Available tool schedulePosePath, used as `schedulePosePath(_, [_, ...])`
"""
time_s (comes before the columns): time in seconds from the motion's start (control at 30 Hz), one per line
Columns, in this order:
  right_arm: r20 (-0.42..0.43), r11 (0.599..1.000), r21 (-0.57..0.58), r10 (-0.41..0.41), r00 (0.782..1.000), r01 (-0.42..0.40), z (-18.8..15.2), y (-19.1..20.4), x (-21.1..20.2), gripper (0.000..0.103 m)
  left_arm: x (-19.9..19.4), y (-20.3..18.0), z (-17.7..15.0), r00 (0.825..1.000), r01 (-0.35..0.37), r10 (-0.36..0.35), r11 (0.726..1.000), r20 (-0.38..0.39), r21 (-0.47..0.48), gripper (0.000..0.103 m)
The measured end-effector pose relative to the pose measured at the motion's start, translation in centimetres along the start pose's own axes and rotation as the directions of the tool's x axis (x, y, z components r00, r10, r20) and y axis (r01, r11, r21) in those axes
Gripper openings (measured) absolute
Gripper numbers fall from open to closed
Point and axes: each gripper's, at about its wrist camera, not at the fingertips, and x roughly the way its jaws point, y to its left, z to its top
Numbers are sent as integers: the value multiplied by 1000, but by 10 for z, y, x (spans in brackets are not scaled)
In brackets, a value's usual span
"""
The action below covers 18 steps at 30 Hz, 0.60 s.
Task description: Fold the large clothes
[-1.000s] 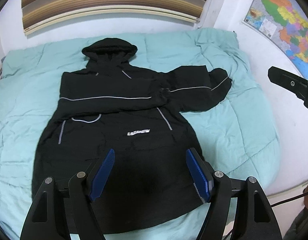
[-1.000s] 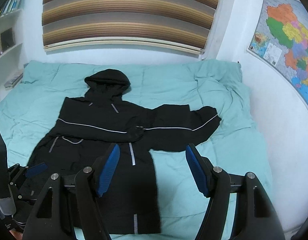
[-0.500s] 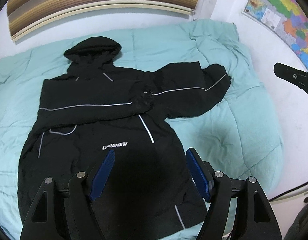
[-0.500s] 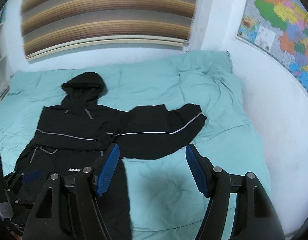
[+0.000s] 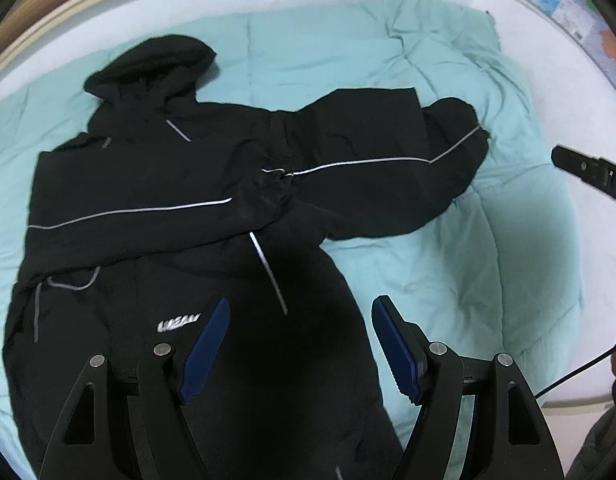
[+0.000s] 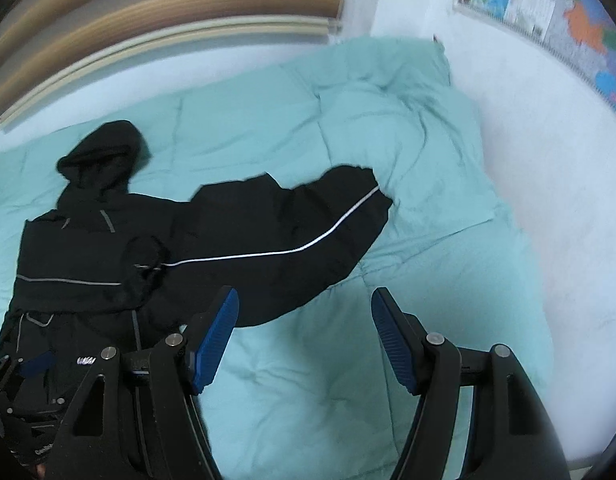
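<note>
The left gripper [image 5: 299,344] is held open and empty over the black jacket's [image 5: 147,184] lower body; the right gripper [image 6: 303,340], likewise open, is seen beside its outstretched sleeve [image 6: 308,236]. The jacket is spread on a teal quilt [image 6: 348,128]; a blurred map [image 6: 548,12] appears beyond.

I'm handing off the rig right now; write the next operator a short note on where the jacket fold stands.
Left tongs: open, empty, above the lower body of the black hooded jacket.
Right tongs: open, empty, above bare teal duvet just below the outstretched sleeve.
Jacket lies front up on the duvet, hood toward the wall.
Done: one sleeve folded across the chest.
Left: fold the outstretched sleeve in, then the body, probably the hood too.
</note>
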Motion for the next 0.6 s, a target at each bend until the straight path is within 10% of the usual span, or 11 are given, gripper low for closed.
schedulePosePath(0.3, [-74, 958, 263, 135, 988, -112, 20, -108, 129, 71, 74, 1, 44, 1000, 6, -7, 999, -29, -34, 75])
schedulePosePath(0.6, [-61, 929, 306, 237, 969, -208, 62, -136, 223, 72, 147, -1, 97, 999, 14, -19, 996, -48, -88, 75])
